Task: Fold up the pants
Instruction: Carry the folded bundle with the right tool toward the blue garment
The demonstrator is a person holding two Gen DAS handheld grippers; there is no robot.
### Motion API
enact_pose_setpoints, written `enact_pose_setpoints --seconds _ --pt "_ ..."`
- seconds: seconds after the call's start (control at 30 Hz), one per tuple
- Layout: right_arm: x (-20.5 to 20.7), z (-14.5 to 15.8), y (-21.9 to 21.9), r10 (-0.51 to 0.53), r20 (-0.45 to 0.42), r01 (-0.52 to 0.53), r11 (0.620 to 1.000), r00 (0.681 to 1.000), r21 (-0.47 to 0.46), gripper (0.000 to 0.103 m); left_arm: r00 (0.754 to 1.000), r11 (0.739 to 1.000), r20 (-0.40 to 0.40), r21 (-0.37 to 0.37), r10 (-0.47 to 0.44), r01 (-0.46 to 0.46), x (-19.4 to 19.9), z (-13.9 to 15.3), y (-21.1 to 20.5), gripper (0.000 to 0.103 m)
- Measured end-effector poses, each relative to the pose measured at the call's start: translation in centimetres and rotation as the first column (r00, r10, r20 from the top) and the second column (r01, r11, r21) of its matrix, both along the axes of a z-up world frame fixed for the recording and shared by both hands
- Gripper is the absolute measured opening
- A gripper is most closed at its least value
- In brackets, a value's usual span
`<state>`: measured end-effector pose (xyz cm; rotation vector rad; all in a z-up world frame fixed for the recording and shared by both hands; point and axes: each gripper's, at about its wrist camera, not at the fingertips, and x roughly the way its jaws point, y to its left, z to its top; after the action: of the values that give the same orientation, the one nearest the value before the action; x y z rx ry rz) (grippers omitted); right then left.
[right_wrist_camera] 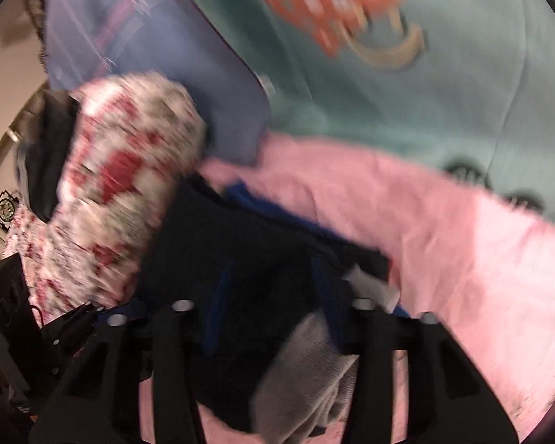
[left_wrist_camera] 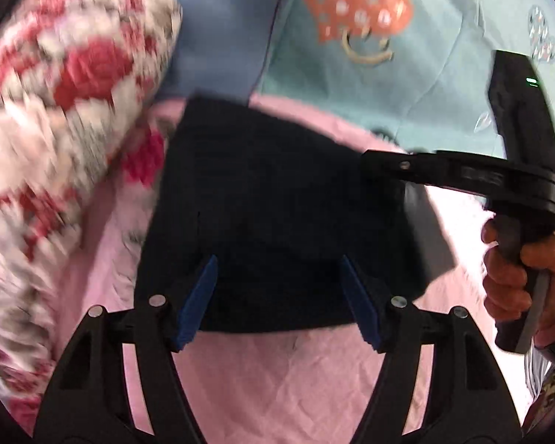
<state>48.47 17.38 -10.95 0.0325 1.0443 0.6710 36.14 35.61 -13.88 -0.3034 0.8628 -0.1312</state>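
Observation:
The dark navy pants (left_wrist_camera: 277, 207) lie folded into a squarish bundle on the pink sheet (left_wrist_camera: 277, 381). My left gripper (left_wrist_camera: 279, 296) is open, its blue pads (left_wrist_camera: 199, 303) standing apart over the near edge of the pants. My right gripper shows in the left wrist view (left_wrist_camera: 384, 166) at the right edge of the bundle; its jaws cannot be told there. In the blurred right wrist view the pants (right_wrist_camera: 255, 259) fill the space between my right gripper's fingers (right_wrist_camera: 273, 307), with a grey inner part (right_wrist_camera: 307, 370) showing.
A red and white floral pillow (left_wrist_camera: 63, 111) lies at the left, close to the pants, and shows in the right wrist view (right_wrist_camera: 118, 185). A teal blanket with an orange heart (left_wrist_camera: 407, 55) lies behind. A blue cloth (left_wrist_camera: 222, 29) lies at the back.

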Motion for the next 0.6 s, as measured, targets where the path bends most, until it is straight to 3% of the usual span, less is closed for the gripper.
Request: enact_pose_setpoints --seconds 0.13,0.23,0.3,0.4,0.53,0.6 --pt "1.0 -1.3 -0.6 0.002 -0.002 -0.002 0.998 1.0 0.066 0.023 0.999 0.995 0.02 0.09 -0.04 0.038 -0.5 -1.0 -1.5 0.07" --pt "2.2 -2.6 -1.9 -0.026 -0.075 0.038 0.985 0.997 0.168 0.016 0.999 0.996 0.021 0.074 -0.044 0.043 -0.5 -1.8 -1.5 0.07" --pt "2.1 -2.7 -1.9 -0.034 -0.088 0.049 0.983 0.996 0.178 0.016 0.999 0.996 0.019 0.075 -0.051 0.049 -0.5 -2.1 -1.6 0.07" --pt "1.3 -0.3 -1.3 -0.05 -0.094 0.062 0.99 0.994 0.127 0.019 0.998 0.994 0.002 0.086 -0.06 0.06 -0.6 -1.0 -1.1 0.07" --pt "-1.9 4.3 -2.2 -0.01 0.007 0.008 0.979 1.0 0.203 0.025 0.998 1.0 0.061 -0.021 -0.017 0.018 -1.8 2.6 1.8 0.072" --pt "-3.7 4.9 -2.2 0.021 0.038 -0.028 0.98 0.999 0.197 0.025 0.996 0.999 0.092 -0.046 0.007 -0.003 -2.0 3.7 3.2 0.073"
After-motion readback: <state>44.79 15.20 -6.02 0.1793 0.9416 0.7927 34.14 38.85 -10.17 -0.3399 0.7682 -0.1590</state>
